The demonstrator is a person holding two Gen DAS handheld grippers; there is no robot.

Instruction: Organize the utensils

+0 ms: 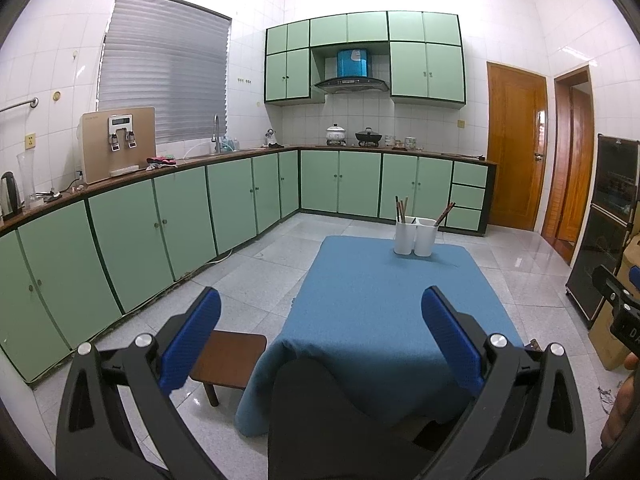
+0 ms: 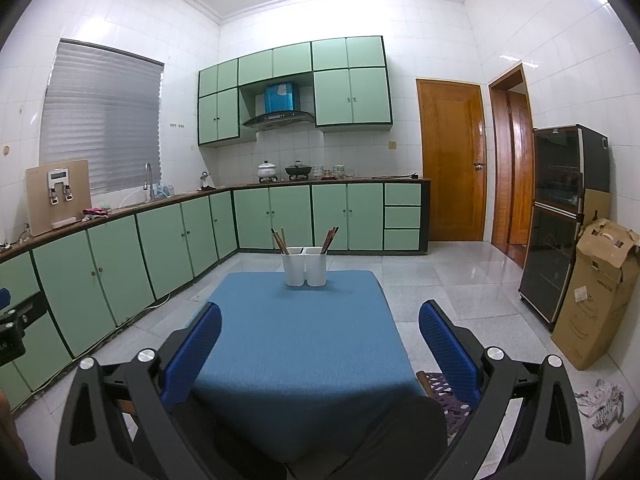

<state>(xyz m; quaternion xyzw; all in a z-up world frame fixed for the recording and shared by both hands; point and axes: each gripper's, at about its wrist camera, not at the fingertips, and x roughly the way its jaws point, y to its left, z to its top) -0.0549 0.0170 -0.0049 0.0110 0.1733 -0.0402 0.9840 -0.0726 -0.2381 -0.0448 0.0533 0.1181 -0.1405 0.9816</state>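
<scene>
Two white utensil holders stand side by side at the far end of a table with a blue cloth (image 1: 380,300) (image 2: 296,340). The left holder (image 1: 404,238) (image 2: 294,268) and the right holder (image 1: 425,238) (image 2: 316,268) each hold several brown chopsticks (image 1: 401,209) (image 2: 330,238). My left gripper (image 1: 320,320) is open and empty above the near end of the table. My right gripper (image 2: 320,332) is open and empty, also well short of the holders.
A small brown stool (image 1: 230,360) stands left of the table. Green cabinets (image 1: 160,224) line the left and far walls. A dark appliance cabinet (image 2: 560,220) and a cardboard box (image 2: 596,296) stand at the right. A patterned cushion (image 2: 448,396) lies at the table's near right.
</scene>
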